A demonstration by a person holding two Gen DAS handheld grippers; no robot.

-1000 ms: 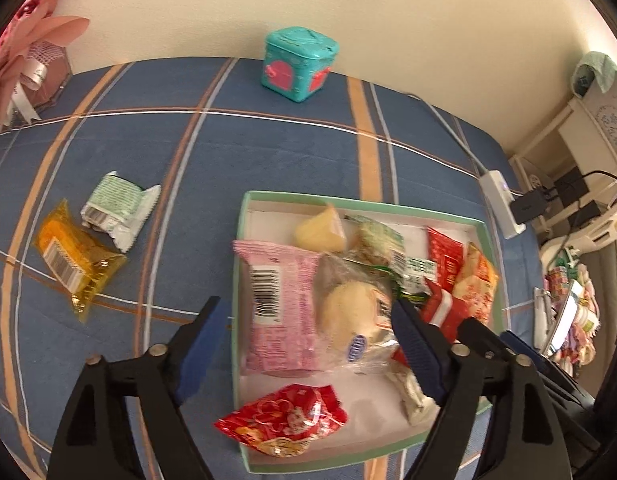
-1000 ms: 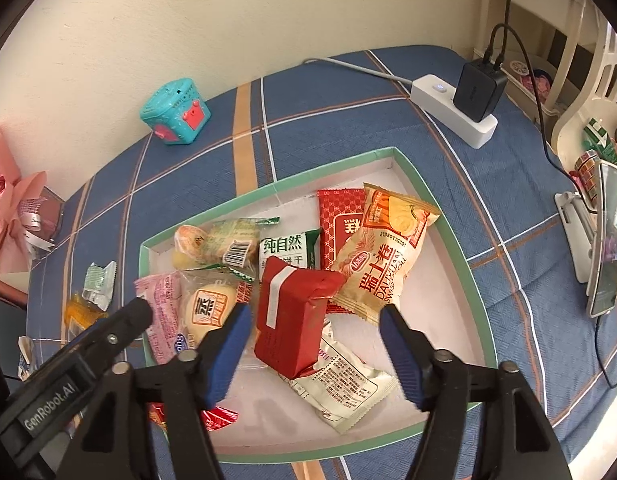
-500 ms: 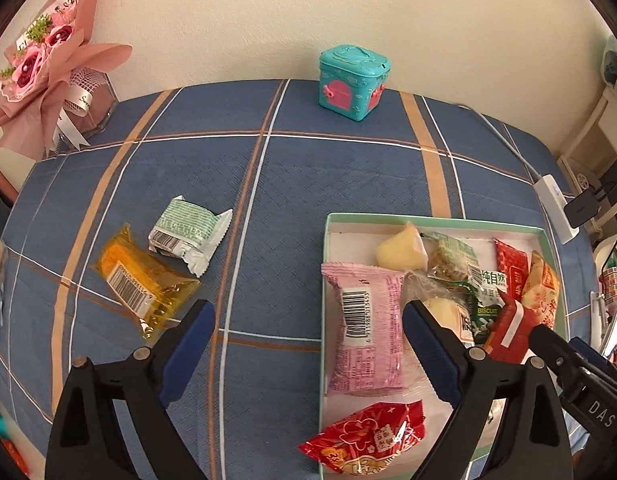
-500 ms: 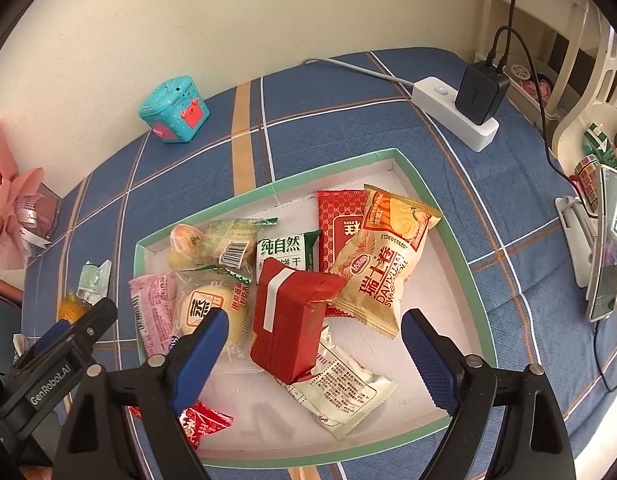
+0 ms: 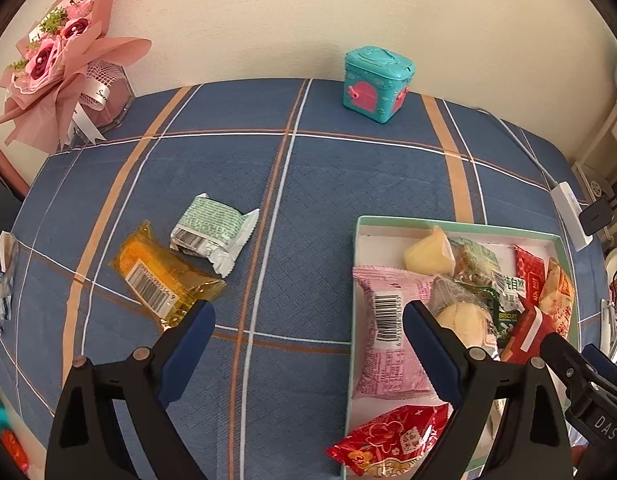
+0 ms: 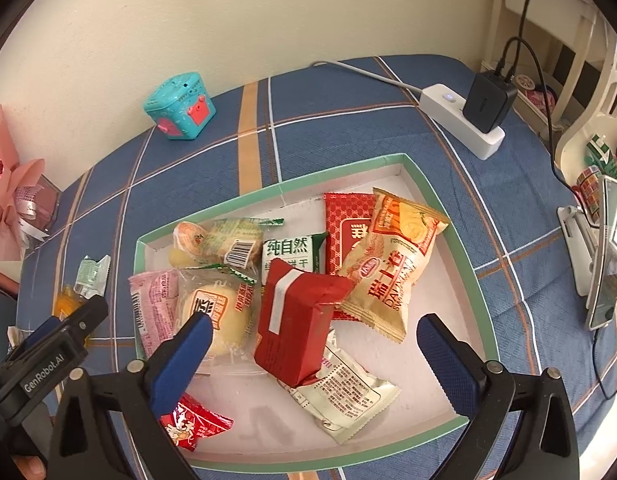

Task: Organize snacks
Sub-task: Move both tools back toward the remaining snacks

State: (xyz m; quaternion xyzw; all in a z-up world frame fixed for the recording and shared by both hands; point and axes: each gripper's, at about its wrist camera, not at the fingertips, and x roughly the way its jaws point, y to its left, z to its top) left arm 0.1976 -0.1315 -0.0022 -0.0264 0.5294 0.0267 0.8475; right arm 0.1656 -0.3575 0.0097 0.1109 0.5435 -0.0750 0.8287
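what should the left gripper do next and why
Probably swing the left gripper toward the orange snack pack and close on it. The gripper is open and empty, and this pack and the green-and-white one lie on the blue cloth, outside the green-rimmed tray holding the other snacks.

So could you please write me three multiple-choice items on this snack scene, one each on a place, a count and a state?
1. Where does the teal box stand?
A. In the tray
B. On the blue cloth by the wall
C. On the white power strip

2. How many snack packets lie on the cloth left of the tray?
A. Two
B. Four
C. None

3. How is the right gripper?
A. Shut on a packet
B. Open, holding nothing
C. Out of view

Key: 1 B, it sits by the wall; 2 A, the orange packet and green packet; 3 B, its jaws stand apart above the red packet.
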